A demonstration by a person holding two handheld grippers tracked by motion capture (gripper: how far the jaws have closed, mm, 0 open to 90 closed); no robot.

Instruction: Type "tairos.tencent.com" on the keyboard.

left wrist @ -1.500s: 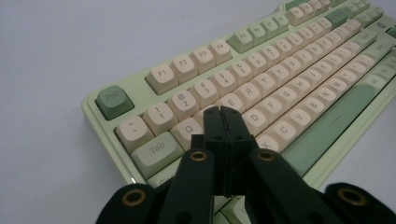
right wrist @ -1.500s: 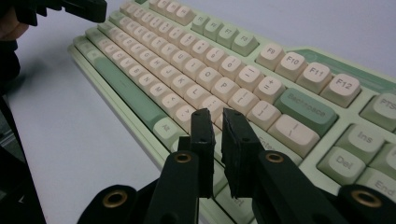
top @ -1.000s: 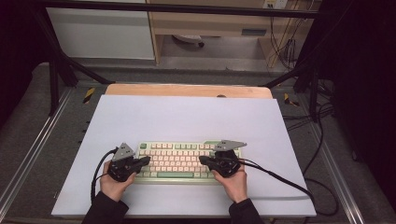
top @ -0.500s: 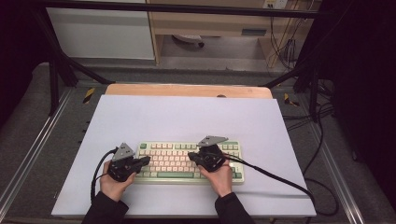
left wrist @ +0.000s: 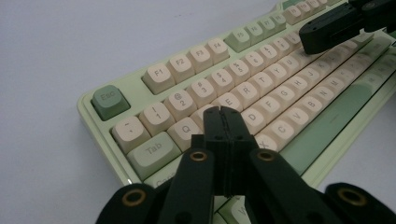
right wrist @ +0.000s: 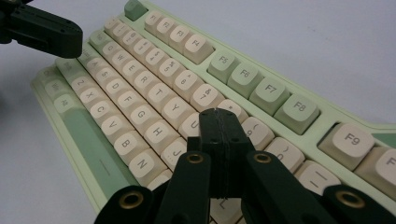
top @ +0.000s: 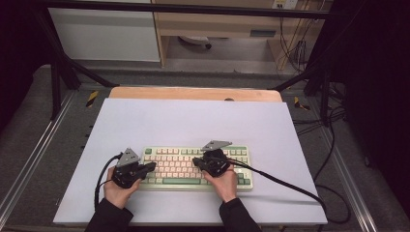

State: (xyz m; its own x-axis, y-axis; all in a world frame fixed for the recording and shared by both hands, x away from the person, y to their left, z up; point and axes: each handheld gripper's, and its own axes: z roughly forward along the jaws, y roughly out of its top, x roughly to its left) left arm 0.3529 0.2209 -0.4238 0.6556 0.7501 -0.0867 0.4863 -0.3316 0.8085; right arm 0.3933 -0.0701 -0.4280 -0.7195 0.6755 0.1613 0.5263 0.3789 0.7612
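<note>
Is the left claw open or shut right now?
Shut: the left claw has its two black jaws pressed together, nothing between, above the keyboard.

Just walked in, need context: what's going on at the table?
A person is working a keyboard with a handheld gripper in each hand. The keyboard, green case with cream keys, lies on a white mat. Both grippers have their jaws shut, tips used like fingers. The left gripper sits over the keys around W and E; the right gripper is over the keys near U and I. Whether either tip is pressing a key can't be told.
</note>
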